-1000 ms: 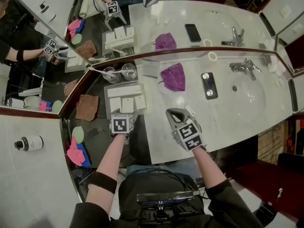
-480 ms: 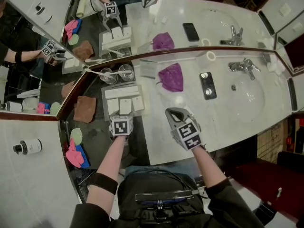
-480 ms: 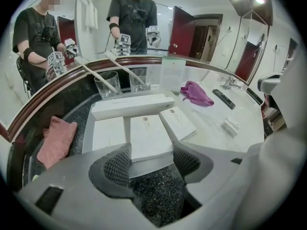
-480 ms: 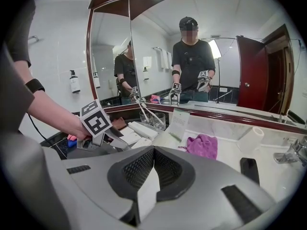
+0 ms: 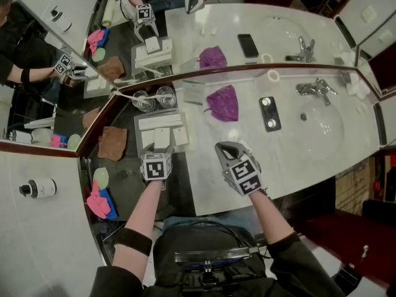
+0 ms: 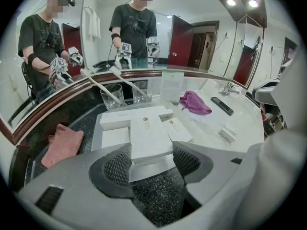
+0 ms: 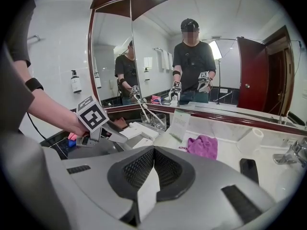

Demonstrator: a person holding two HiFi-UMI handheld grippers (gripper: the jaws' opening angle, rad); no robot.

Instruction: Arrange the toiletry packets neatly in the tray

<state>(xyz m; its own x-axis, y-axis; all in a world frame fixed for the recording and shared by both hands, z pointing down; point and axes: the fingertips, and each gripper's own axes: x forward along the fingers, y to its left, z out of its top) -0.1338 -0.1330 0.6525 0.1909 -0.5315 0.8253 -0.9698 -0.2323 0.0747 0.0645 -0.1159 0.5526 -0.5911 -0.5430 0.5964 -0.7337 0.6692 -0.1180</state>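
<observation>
Counter (image 5: 297,147): left gripper (image 6: 151,162), just closing, clamps packet (image 6: 148,135); right gripper (image 7: 154,160) pinches flat sachet (image 7: 147,195).

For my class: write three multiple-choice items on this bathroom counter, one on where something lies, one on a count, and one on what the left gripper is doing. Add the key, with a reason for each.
1. The purple cloth lies: A in the basin; B on the white counter; C on the dark counter.
2. Glasses standing at the far edge of the tray: A one; B two; C four.
3. The left gripper is: A closed on a white packet; B shut with nothing between; C closed on the cloth.

Key: 1 B, the pale counter lies under it. 2 B, a pair stands there side by side. 3 A, its jaws, which have just been closing, press the packet's two sides.
</observation>
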